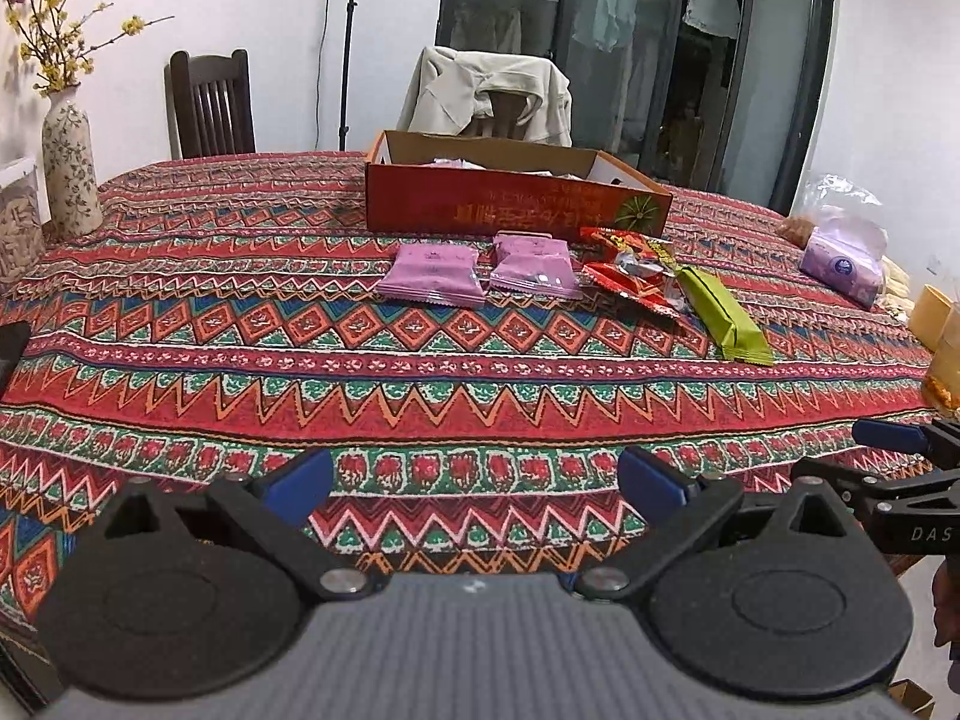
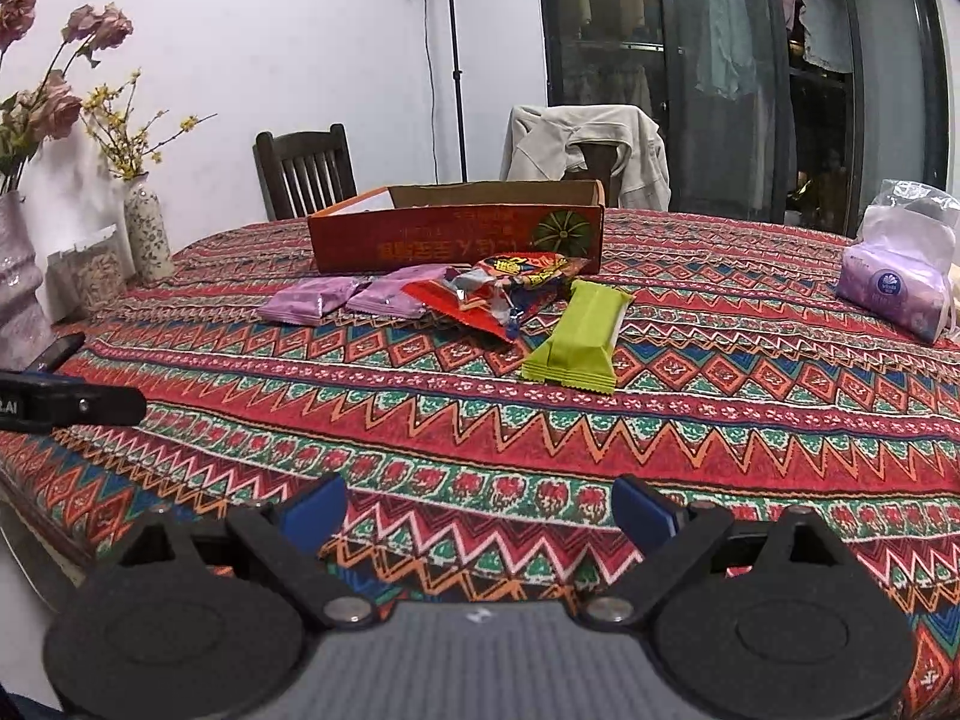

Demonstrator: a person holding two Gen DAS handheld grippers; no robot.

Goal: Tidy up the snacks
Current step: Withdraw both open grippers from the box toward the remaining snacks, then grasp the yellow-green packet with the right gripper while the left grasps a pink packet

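An open red cardboard box (image 1: 516, 204) (image 2: 456, 237) stands at the far middle of the table. In front of it lie two purple snack packets (image 1: 433, 281) (image 1: 534, 270) (image 2: 309, 306), red wrappers (image 1: 636, 273) (image 2: 480, 294) and a green bar (image 1: 723, 315) (image 2: 579, 339). My left gripper (image 1: 474, 480) is open and empty, near the front edge, well short of the snacks. My right gripper (image 2: 480, 507) is open and empty, also near the front edge. The right gripper shows at the right edge of the left wrist view (image 1: 900, 468).
The table has a red patterned cloth (image 1: 420, 372) (image 2: 720, 408). Vases with flowers (image 1: 69, 162) (image 2: 147, 228) stand at the left. A purple tissue pack (image 1: 840, 267) (image 2: 894, 294) and cups (image 1: 942, 348) sit at the right. Chairs (image 1: 207, 102) (image 2: 306, 171) stand behind.
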